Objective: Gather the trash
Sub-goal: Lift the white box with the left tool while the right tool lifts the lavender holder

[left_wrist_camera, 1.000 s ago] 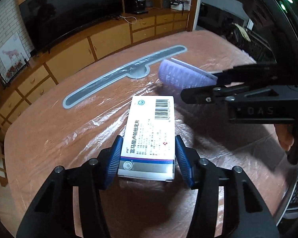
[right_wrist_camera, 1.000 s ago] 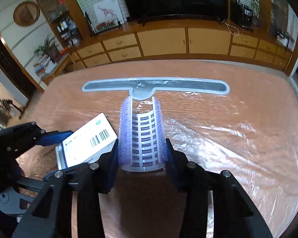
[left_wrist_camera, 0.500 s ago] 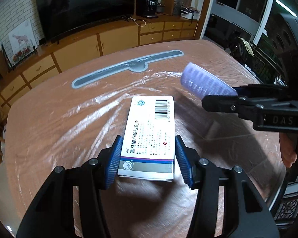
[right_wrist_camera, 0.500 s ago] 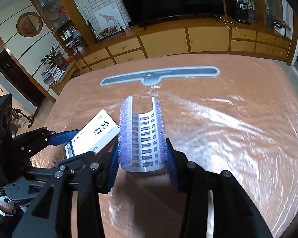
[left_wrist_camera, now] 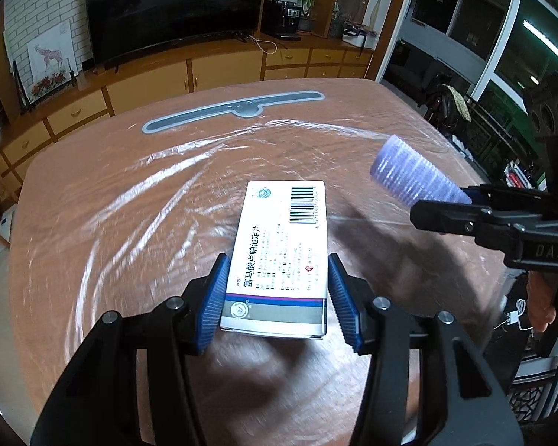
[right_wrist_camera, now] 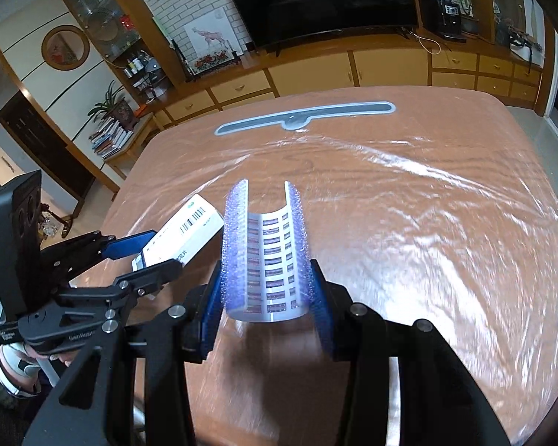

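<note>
My left gripper (left_wrist_camera: 277, 293) is shut on a white medicine box (left_wrist_camera: 282, 249) with a barcode and blue stripe, held above the table. My right gripper (right_wrist_camera: 266, 290) is shut on a curved purple hair roller (right_wrist_camera: 266, 249) with a white slotted inside, also held above the table. In the left wrist view the roller (left_wrist_camera: 412, 178) and right gripper (left_wrist_camera: 464, 204) are at the right. In the right wrist view the box (right_wrist_camera: 182, 234) and left gripper (right_wrist_camera: 138, 256) are at the left.
The brown table (left_wrist_camera: 130, 223) is covered with clear plastic film. A grey T-shaped strip (left_wrist_camera: 238, 109) lies at its far side. Wooden cabinets and a dark TV (left_wrist_camera: 171, 3) stand beyond. The table's right edge (right_wrist_camera: 554, 223) is close to a doorway.
Both grippers have risen and pulled back from the table with their objects still held. The grey strip now looks farther away.
</note>
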`<state>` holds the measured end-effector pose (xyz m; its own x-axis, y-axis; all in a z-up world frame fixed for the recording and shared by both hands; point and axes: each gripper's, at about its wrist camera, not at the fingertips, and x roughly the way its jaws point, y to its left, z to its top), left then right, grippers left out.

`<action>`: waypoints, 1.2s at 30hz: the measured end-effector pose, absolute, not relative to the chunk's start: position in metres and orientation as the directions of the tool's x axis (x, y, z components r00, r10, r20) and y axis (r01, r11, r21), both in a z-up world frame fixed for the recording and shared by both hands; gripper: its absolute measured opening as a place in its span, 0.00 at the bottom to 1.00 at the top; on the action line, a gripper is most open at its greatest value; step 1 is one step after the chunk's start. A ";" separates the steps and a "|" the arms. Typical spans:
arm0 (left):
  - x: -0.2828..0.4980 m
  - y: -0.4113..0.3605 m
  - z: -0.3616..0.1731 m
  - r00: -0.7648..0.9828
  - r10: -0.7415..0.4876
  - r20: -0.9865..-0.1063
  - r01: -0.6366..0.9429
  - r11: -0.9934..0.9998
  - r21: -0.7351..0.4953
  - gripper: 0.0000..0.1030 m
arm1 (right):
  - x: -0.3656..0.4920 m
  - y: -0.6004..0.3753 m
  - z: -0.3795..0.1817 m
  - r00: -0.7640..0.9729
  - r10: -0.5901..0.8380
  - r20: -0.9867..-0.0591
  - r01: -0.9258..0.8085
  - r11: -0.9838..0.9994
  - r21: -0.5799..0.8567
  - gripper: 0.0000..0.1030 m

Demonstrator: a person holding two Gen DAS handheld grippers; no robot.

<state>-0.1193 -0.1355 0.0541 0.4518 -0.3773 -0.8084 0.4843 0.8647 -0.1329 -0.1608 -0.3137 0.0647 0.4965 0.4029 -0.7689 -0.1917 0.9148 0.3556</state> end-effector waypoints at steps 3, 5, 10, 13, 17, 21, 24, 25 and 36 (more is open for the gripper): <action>-0.133 -0.133 0.058 0.454 -0.388 -0.802 0.489 0.861 -0.139 0.52 | -0.179 -0.312 0.070 0.493 0.418 -0.763 -0.208 0.908 0.364 0.41; -0.144 -0.131 0.062 0.457 -0.397 -0.796 0.496 0.856 -0.142 0.52 | -0.189 -0.310 0.072 0.489 0.425 -0.762 -0.219 0.905 0.365 0.41; -0.168 -0.130 0.066 0.451 -0.412 -0.792 0.512 0.846 -0.149 0.50 | -0.214 -0.308 0.075 0.476 0.441 -0.761 -0.241 0.897 0.369 0.41; -0.173 -0.134 0.056 0.431 -0.386 -0.816 0.515 0.848 -0.129 0.50 | -0.222 -0.306 0.067 0.461 0.429 -0.777 -0.239 0.903 0.357 0.41; -0.174 -0.137 0.041 0.395 -0.371 -0.840 0.513 0.848 -0.134 0.50 | -0.229 -0.302 0.055 0.435 0.433 -0.789 -0.221 0.901 0.372 0.41; -0.170 -0.147 0.025 0.360 -0.345 -0.867 0.547 0.831 -0.103 0.51 | -0.235 -0.297 0.050 0.425 0.422 -0.801 -0.229 0.906 0.356 0.41; -0.166 -0.152 0.020 0.353 -0.349 -0.868 0.559 0.823 -0.103 0.54 | -0.235 -0.297 0.047 0.420 0.420 -0.805 -0.224 0.907 0.357 0.41; -0.166 -0.153 0.020 0.354 -0.347 -0.869 0.558 0.823 -0.101 0.54 | -0.235 -0.298 0.046 0.417 0.421 -0.806 -0.218 0.907 0.361 0.41; -0.166 -0.170 0.022 0.354 -0.329 -0.876 0.593 0.803 -0.062 0.53 | -0.242 -0.302 0.041 0.412 0.419 -0.809 -0.196 0.908 0.370 0.41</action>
